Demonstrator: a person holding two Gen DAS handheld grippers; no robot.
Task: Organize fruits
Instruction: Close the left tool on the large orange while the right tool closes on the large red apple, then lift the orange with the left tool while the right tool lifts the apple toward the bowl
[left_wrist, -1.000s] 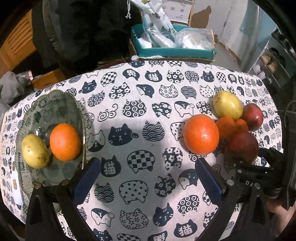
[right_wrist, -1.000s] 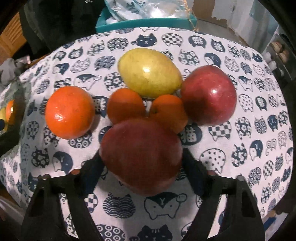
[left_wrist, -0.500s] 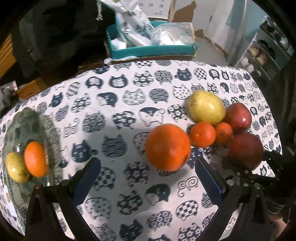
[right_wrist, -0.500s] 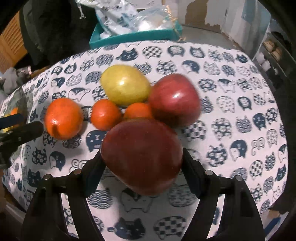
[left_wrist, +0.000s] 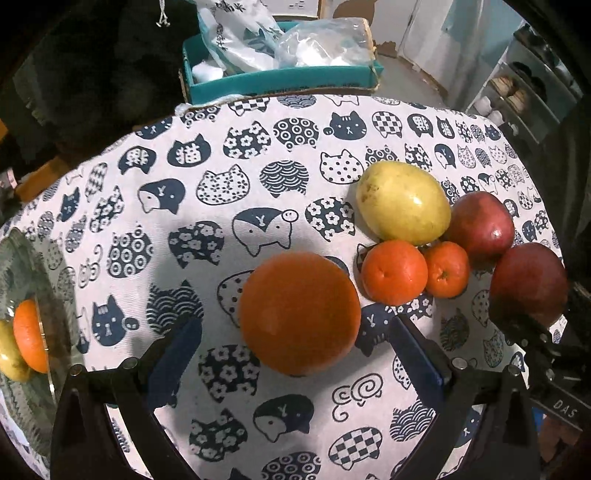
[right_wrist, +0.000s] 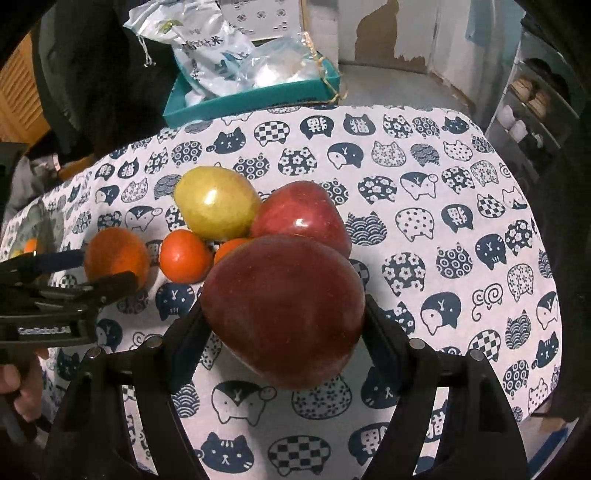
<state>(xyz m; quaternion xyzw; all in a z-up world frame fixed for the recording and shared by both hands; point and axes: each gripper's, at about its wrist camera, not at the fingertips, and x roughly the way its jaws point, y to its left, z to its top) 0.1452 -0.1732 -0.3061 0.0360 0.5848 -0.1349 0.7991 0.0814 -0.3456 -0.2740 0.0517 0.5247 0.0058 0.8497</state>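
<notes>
Fruits lie in a cluster on the table (left_wrist: 229, 155), which wears a cat-print cloth. Taking the big orange (left_wrist: 299, 314) as the landmark: two small mandarins (left_wrist: 394, 272) sit just to its right, touching each other, a yellow-green pear (left_wrist: 404, 202) lies behind them, and a red apple (left_wrist: 480, 225) rests against the pear's right side. Far left of the orange, at the table's edge, a glass plate (left_wrist: 22, 258) carries another orange and a yellow fruit (both cut off by the frame).

The left gripper (left_wrist: 295, 354) hovers over the big orange with its fingers (left_wrist: 177, 354) spread wide on either side, not touching it. The right gripper (right_wrist: 284, 325) holds a second, darker red apple (right_wrist: 284, 310) to the right of the orange, its fingers (right_wrist: 188, 332) pressing both flanks; the apple appears lifted clear of the cloth. Behind the table, beyond the orange, a teal box (left_wrist: 280, 79) holds plastic bags.
</notes>
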